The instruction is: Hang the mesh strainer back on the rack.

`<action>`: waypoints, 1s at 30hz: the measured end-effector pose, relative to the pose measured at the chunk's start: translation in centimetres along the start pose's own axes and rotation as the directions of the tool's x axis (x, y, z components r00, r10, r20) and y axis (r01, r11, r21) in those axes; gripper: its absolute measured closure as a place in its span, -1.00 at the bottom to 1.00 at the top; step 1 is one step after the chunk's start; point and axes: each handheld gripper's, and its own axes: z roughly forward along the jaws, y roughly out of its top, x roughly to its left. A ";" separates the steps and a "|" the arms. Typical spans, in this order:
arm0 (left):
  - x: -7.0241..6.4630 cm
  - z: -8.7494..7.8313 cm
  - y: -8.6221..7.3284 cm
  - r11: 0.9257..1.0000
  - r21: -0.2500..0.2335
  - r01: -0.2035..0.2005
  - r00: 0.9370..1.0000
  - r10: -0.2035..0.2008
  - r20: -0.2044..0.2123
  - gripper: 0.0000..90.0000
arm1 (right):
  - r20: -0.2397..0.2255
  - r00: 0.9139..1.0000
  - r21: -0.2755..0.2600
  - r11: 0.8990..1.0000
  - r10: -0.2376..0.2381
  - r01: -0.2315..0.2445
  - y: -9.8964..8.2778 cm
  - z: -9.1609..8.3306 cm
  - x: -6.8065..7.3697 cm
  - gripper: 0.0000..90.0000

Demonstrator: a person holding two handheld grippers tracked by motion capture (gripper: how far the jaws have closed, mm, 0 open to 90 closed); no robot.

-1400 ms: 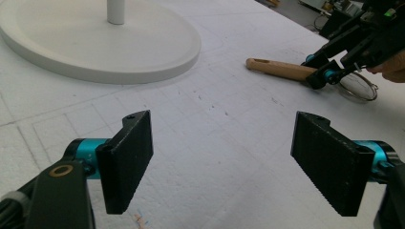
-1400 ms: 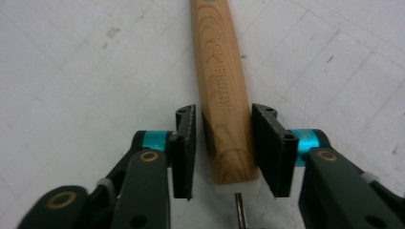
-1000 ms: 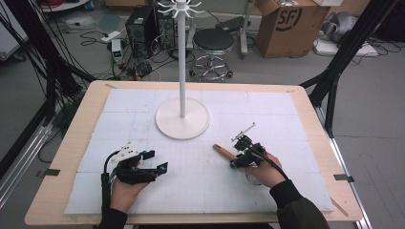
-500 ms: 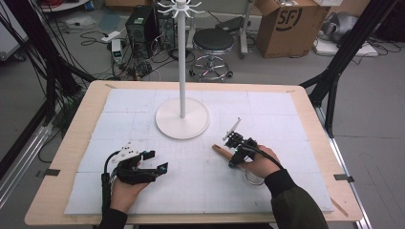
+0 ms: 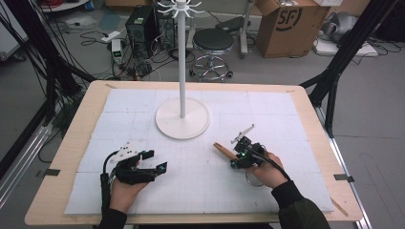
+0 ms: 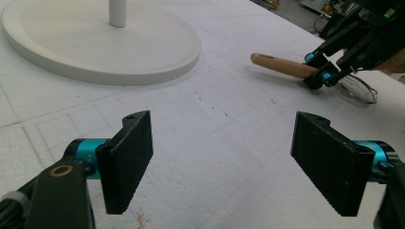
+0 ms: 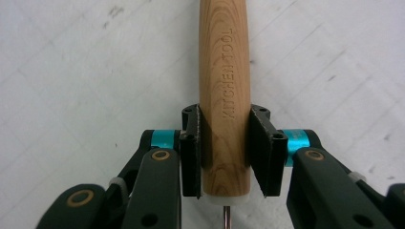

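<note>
Wooden-handled wire kitchen tool (image 7: 224, 95) sits pinched in your right gripper (image 7: 224, 152), whose jaws have just been closing, its wire head hidden under your hand, while your left gripper (image 6: 222, 162) stands spread over bare white foam mat (image 6: 215, 129).

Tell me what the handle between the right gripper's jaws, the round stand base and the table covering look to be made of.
Handle: wood, smooth and seemingly unvarnished; grain lines and stamped "KITCHEN TOOL" lettering show, with a pale cap and thin metal rod at its end.
Stand base: white, matte, smooth disc; painted metal or plastic, hard to tell.
Table covering: white foam-like board, going by its grainy, speckled surface and pressed grid lines.
</note>
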 end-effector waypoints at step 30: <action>0.1 -0.1 0.0 1.000 -0.003 0.009 1.000 -0.009 -0.006 -0.50 | -0.197 0.980 -0.575 0.810 -0.002 -0.114 0.6 -5.3 -1.0 0.52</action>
